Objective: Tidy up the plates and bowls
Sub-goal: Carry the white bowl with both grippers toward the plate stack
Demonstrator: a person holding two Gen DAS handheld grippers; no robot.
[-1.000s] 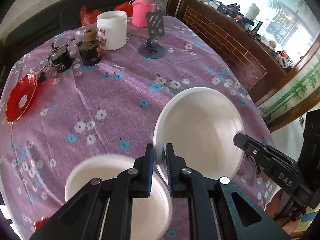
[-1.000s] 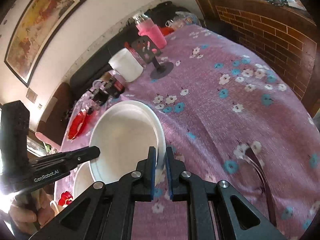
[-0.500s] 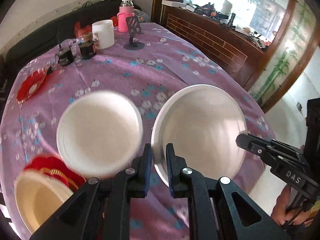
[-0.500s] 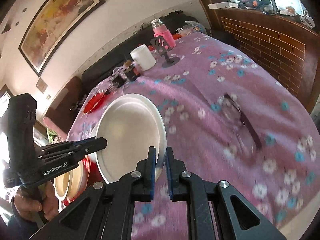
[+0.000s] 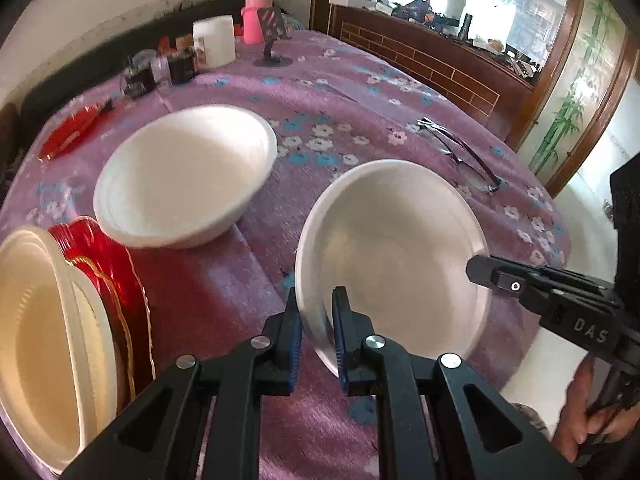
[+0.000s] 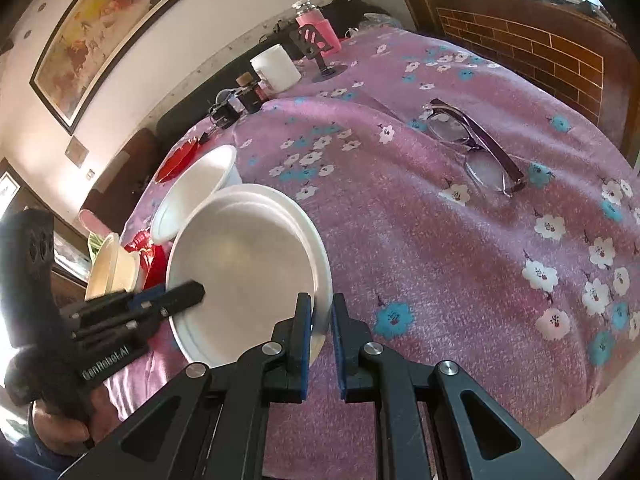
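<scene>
Left wrist view: left gripper [image 5: 314,326] and right gripper [image 5: 478,270] pinch opposite rims of a plain white plate [image 5: 394,256], tilted on edge above the purple floral tablecloth [image 5: 352,96], hollow facing right; a white bowl [image 5: 180,176] sits beyond, left.

Both views look forward and steeply down along their own fingers from close above the near edge of the table [image 5: 248,296]. The left wrist view faces the far edge; the right wrist view looks from the opposite side of the white plate [image 6: 248,264]. Both share that plate [image 5: 396,256], the white bowl [image 5: 184,176], the glasses [image 6: 476,148] and, somewhat blurred, the far-edge clutter.
</scene>
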